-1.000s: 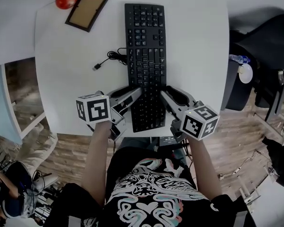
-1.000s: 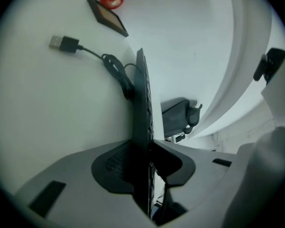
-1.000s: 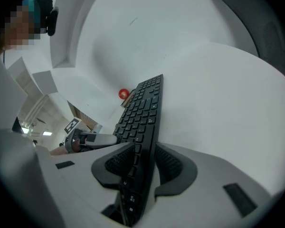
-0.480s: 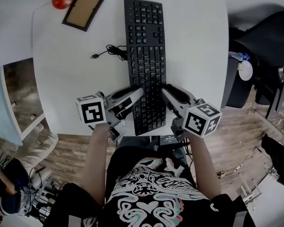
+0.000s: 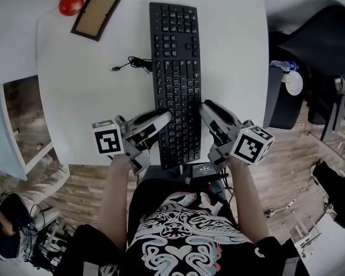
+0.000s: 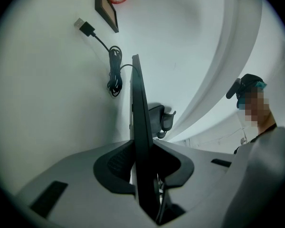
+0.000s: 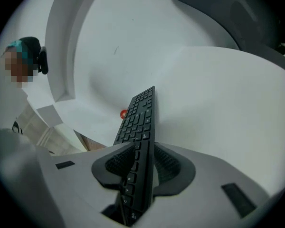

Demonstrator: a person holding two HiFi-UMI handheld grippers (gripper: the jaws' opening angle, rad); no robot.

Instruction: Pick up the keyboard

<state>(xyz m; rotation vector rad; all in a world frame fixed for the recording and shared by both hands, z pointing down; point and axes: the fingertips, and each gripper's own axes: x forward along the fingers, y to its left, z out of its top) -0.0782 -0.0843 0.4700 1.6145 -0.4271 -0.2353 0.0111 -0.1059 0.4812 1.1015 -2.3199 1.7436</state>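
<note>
Jaws on my left gripper [image 5: 164,116] have just been closing and now clamp the keyboard [image 5: 175,62] by its left edge. My right gripper [image 5: 205,108] clamps the opposite edge, and the long axis runs ahead between them.

Found keyboard [image 5: 175,79] lengthwise down the desk [image 5: 236,50] middle, near end overhanging the near edge. Logged left gripper [image 5: 163,116] on its left long edge and right gripper [image 5: 204,108] on its right, both toward the near end. Noted coiled cable [image 5: 139,65] just left of keyboard, frame [image 5: 95,15] at far-left corner, ball [image 5: 71,3] just beside it, further left.
</note>
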